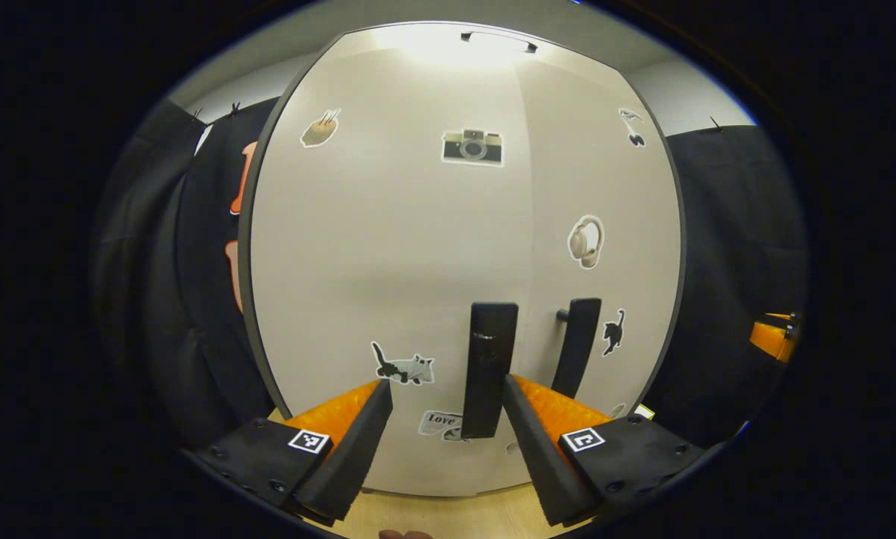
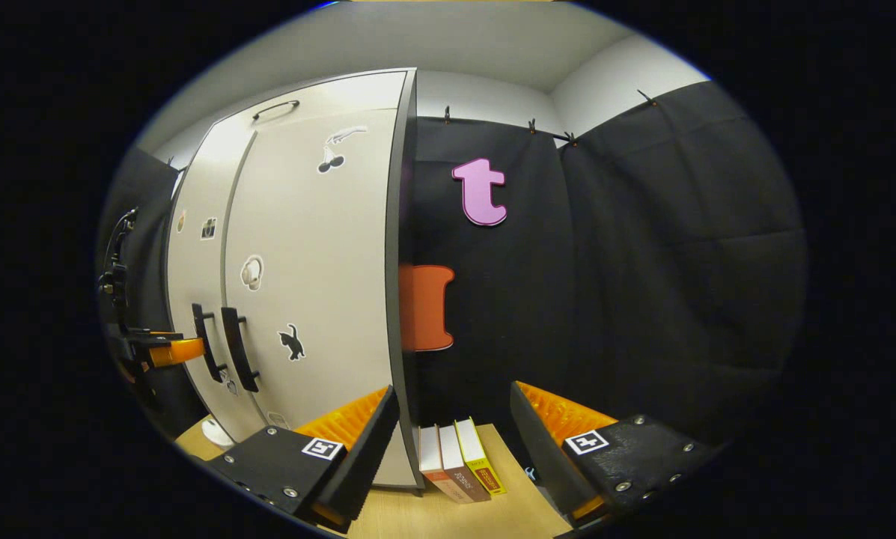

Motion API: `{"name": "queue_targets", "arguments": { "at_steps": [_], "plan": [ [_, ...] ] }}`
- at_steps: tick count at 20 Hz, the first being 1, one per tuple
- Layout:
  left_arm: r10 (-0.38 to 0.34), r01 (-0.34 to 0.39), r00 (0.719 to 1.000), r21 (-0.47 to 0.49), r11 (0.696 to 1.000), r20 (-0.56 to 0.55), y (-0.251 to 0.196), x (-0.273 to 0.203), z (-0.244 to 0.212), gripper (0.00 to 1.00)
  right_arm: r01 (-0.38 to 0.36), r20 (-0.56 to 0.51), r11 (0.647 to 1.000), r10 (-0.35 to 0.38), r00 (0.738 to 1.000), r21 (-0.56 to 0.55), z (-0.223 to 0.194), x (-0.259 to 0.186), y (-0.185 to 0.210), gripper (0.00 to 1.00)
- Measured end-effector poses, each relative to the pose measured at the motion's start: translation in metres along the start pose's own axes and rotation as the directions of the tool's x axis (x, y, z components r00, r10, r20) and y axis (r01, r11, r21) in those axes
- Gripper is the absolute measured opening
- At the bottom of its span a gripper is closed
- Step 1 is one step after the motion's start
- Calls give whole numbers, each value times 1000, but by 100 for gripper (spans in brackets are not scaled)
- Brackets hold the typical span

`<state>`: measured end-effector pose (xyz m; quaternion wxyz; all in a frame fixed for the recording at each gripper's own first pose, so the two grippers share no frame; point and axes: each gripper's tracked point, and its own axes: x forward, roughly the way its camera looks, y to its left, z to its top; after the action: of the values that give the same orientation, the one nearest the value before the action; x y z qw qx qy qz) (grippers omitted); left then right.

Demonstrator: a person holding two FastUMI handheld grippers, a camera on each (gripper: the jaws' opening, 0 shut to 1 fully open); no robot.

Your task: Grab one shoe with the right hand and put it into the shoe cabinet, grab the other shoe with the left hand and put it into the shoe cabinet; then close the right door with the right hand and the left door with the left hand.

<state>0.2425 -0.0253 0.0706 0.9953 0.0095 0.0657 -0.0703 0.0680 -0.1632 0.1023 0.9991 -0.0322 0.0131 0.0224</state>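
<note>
Both cabinet doors (image 1: 455,262) flush shut, left hand-held gripper (image 1: 448,408) agape before handles (image 1: 488,367).

Three books (image 2: 459,464) are stood upright side by side on the wooden bench (image 2: 492,516), close against the black cloth wall (image 2: 642,284).

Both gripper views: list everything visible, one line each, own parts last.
Pale beige shoe cabinet: one, both doors shut, on the table.
Black bar door handles: two, side by side at the door seam.
Picture stickers: several, mixed colours, on the doors.
Upright books: three, white, brown and yellow, right of the cabinet.
Light wooden table: one, under everything.
Left tool: one, open, before the left handle.
Right tool: one, open, near the books.
</note>
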Motion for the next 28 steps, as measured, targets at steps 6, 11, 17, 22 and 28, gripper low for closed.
{"name": "queue_targets", "arguments": {
  "at_steps": [6,11,17,22,28],
  "plan": [
    [-17,17,998,13,1000,66,1,-65,68,97,-2,61,1000,2,998,8,58,-25,-18,92],
    [81,-84,982,13,996,169,48,-127,117,96,-10,118,1000,11,993,-7,97,-46,-28,92],
    [225,-233,946,8,972,235,114,-193,140,96,-39,162,999,42,986,-23,122,-59,-22,92],
    [260,-260,937,-30,965,233,136,-220,137,96,-81,154,997,81,985,-8,122,-62,-3,92],
    [275,-272,935,-47,961,225,167,-237,135,96,-102,145,995,102,984,-9,121,-72,25,92]
  ]
}}
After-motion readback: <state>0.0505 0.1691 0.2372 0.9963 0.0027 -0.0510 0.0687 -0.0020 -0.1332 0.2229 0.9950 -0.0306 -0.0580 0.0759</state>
